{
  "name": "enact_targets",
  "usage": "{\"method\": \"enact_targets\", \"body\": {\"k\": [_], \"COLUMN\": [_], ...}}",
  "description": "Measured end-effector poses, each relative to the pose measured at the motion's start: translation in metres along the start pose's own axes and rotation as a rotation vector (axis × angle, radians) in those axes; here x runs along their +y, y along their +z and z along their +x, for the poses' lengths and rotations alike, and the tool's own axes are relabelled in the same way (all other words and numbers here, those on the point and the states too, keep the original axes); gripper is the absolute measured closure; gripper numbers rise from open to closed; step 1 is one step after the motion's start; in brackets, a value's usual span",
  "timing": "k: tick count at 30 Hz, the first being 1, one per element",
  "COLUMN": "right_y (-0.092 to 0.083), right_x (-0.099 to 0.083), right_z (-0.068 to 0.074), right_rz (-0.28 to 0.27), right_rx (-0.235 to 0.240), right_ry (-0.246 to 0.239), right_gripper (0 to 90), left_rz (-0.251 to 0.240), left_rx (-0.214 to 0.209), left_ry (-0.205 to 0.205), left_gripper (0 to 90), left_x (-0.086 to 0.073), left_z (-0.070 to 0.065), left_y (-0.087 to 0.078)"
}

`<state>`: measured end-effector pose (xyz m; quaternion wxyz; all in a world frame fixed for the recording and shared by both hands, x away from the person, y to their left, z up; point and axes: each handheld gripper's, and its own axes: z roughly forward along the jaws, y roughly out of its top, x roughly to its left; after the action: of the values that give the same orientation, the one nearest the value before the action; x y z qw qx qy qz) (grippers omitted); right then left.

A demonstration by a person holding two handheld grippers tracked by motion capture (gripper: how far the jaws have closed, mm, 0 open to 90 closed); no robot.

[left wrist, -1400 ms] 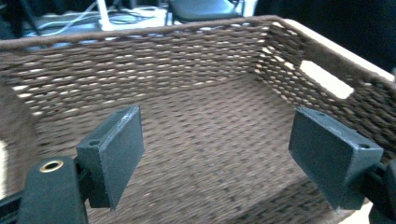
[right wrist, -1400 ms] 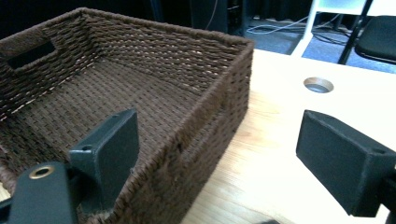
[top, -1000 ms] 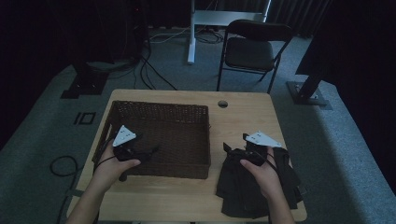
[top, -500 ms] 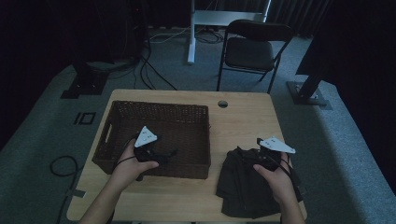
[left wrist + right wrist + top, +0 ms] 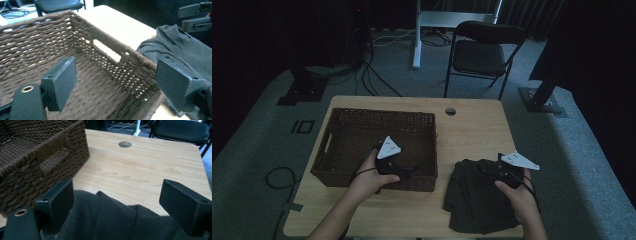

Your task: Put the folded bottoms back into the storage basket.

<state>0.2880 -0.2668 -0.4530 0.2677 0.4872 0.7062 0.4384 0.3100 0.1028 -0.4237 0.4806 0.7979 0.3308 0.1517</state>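
A brown wicker basket stands on the left half of the wooden table, with nothing visible inside. A dark crumpled garment lies on the table to its right. My left gripper hovers open over the basket's near right corner. In the left gripper view its jaws stand wide, with nothing between them, above the basket wall, and the garment lies beyond. My right gripper is open above the garment. The right gripper view shows its jaws straddling the cloth without pinching it.
A round cable hole sits near the table's far edge. Beyond the table stand a black folding chair and a white desk leg. Cables lie on the grey carpet at the left. The basket's side handle faces the garment.
Both hands have shifted right. The left gripper went along the basket's near side to its right corner. The right gripper drifted right and nearer over the garment. Jaws stayed open.
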Motion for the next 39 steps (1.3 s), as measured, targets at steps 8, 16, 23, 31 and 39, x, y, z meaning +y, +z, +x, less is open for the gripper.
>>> {"method": "enact_targets", "body": {"k": [8,16,23,31,39], "right_y": [-0.009,-0.018,-0.025,-0.036,-0.036], "right_x": [-0.010,-0.023,-0.033,-0.046,-0.057], "right_z": [-0.015,-0.028,-0.038,-0.056,-0.072], "right_rz": [0.004,0.019,0.020,0.027,0.042], "right_rx": [-0.041,-0.067,-0.080,-0.119,-0.150], "right_ry": [0.020,0.013,0.026,0.040,0.039], "right_gripper": [12.0,12.0,12.0,12.0,12.0], "left_rz": [-0.005,-0.023,-0.021,-0.009,0.016], "left_rx": [-0.047,-0.126,-0.185,-0.217,-0.228], "left_ry": [0.025,0.046,0.065,0.071,0.058], "left_gripper": [18.5,18.6,18.5,18.5,18.5], "left_x": [0.011,0.018,0.023,0.024,0.015], "left_z": [-0.021,-0.052,-0.077,-0.102,-0.126], "left_y": [0.020,0.042,0.063,0.091,0.120]}}
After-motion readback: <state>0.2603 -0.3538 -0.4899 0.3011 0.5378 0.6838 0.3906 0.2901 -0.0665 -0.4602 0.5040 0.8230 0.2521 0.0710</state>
